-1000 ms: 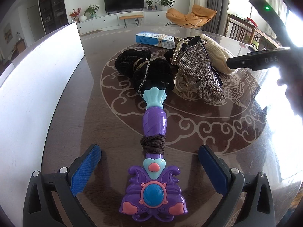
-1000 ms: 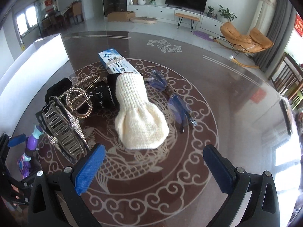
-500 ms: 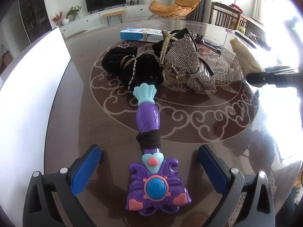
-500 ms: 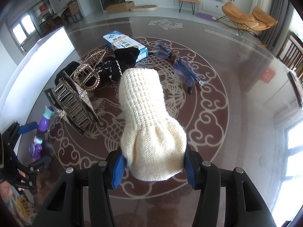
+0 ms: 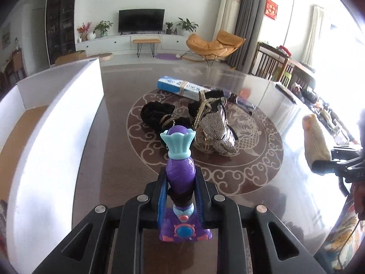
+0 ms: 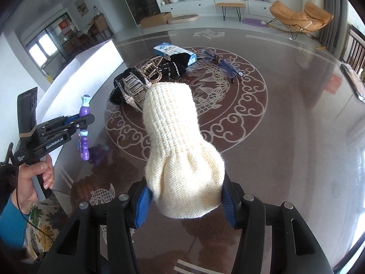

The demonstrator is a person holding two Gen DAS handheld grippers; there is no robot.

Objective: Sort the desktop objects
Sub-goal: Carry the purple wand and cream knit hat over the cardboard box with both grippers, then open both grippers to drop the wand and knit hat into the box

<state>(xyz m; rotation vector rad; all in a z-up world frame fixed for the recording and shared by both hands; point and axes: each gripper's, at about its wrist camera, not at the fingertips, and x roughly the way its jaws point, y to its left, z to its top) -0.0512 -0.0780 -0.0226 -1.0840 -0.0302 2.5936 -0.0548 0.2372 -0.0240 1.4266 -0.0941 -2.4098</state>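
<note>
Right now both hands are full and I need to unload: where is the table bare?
The tabletop is bare right of the glasses, and along the white box wall beside the medallion. Crowded: the hair clips, black scrunchies and blue carton.

A home living room: television (image 5: 141, 20), orange lounge chair (image 5: 214, 44), houseplants (image 5: 103, 26).

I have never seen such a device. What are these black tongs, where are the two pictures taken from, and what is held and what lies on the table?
A person holds one hand-held tool in each hand; each carries a camera looking along its tongs. The left tongs are shut on a purple toy wand. The right tongs grip a cream knitted piece. On the table lie hair clips, black fabric pieces, a blue box and glasses.
</note>
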